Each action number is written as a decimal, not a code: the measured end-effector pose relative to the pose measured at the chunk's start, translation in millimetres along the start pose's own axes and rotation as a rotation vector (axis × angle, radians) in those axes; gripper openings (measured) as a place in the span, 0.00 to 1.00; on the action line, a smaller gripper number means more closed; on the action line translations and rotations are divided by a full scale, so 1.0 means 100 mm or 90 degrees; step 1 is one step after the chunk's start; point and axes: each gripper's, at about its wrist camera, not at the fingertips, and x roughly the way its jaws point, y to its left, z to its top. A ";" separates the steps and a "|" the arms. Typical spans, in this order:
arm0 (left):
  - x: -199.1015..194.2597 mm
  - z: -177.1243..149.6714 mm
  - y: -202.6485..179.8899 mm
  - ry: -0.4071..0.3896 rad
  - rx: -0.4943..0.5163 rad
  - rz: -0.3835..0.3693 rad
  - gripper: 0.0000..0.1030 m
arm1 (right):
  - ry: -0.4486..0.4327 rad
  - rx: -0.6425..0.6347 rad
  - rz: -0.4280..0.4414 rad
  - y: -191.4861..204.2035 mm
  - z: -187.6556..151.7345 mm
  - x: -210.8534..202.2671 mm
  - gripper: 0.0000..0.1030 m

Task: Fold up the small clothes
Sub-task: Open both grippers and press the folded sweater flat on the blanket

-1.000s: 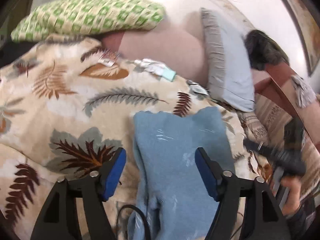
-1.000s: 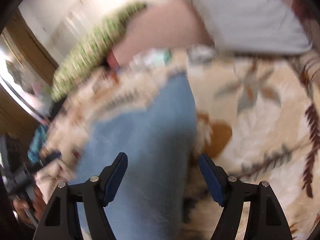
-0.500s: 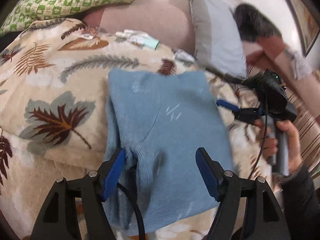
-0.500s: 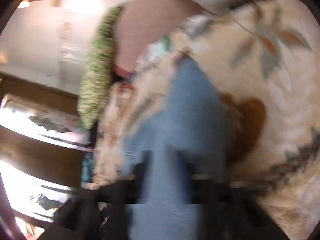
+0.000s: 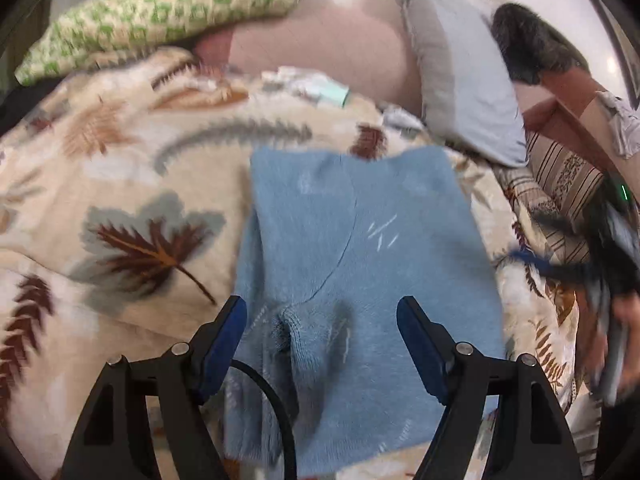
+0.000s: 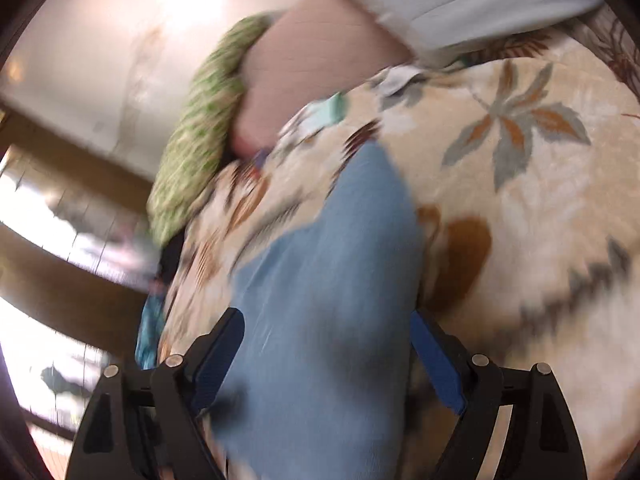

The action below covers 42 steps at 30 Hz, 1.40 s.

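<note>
A small light blue knit garment (image 5: 360, 264) lies flat on a leaf-patterned blanket (image 5: 120, 200), with its left edge bunched. My left gripper (image 5: 320, 340) is open and empty, hovering over the garment's near part. My right gripper (image 6: 328, 360) is open, with its jaws astride the garment (image 6: 328, 280), whose right edge lies near the right finger. The right wrist view is blurred. The right gripper also shows in the left wrist view (image 5: 560, 268) as a blurred shape at the garment's right side.
A green patterned pillow (image 5: 168, 12) and a grey pillow (image 5: 460, 80) lie at the head of the bed. Small white and teal items (image 5: 316, 88) lie on the blanket beyond the garment. Striped fabric (image 5: 560, 176) lies at the right.
The left gripper has pulled back and risen, so more of the garment shows. The right gripper has swung and tilted beside the garment's right edge. Both stay open.
</note>
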 end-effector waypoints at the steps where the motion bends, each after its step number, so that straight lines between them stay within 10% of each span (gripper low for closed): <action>1: -0.08 0.00 -0.03 -0.008 0.007 0.004 0.76 | 0.009 -0.001 0.005 0.03 -0.14 -0.03 0.84; 5: -0.10 -0.02 -0.09 -0.005 0.005 0.026 0.76 | 0.070 -0.002 -0.005 -0.04 -0.82 0.03 0.83; 8: 0.01 -0.08 -0.06 0.027 -0.018 0.043 0.76 | 0.133 0.050 -0.086 -0.41 -1.16 0.40 0.43; 11: 0.01 -0.13 -0.05 0.030 -0.020 0.051 0.76 | 0.099 0.056 -0.085 -0.37 -1.18 0.31 0.34; 17: -0.10 -0.14 -0.08 0.018 -0.013 0.052 0.76 | 0.027 0.009 -0.140 -0.03 -1.15 -0.18 0.56; 22: -0.18 -0.11 0.15 0.001 -0.066 0.015 0.76 | -0.016 -0.038 0.000 0.49 -0.88 -0.24 0.62; 25: -0.22 -0.14 0.49 0.015 -0.150 -0.041 0.76 | 0.038 -0.033 -0.031 0.34 -0.85 0.16 0.78; 27: -0.22 -0.20 0.56 0.028 -0.164 -0.041 0.76 | 0.111 0.016 -0.107 -0.06 -0.95 0.66 0.78; 34: -0.38 -0.34 0.18 -0.002 -0.043 -0.003 0.76 | 0.006 -0.071 -0.134 0.39 -0.90 0.29 0.77; 38: 0.31 -0.55 0.08 0.151 0.046 0.100 0.77 | -0.058 -0.100 -0.097 0.65 -0.64 0.04 0.77; 42: 0.28 -0.55 0.22 0.125 -0.008 0.071 0.79 | -0.035 -0.091 -0.061 0.58 -0.25 0.37 0.78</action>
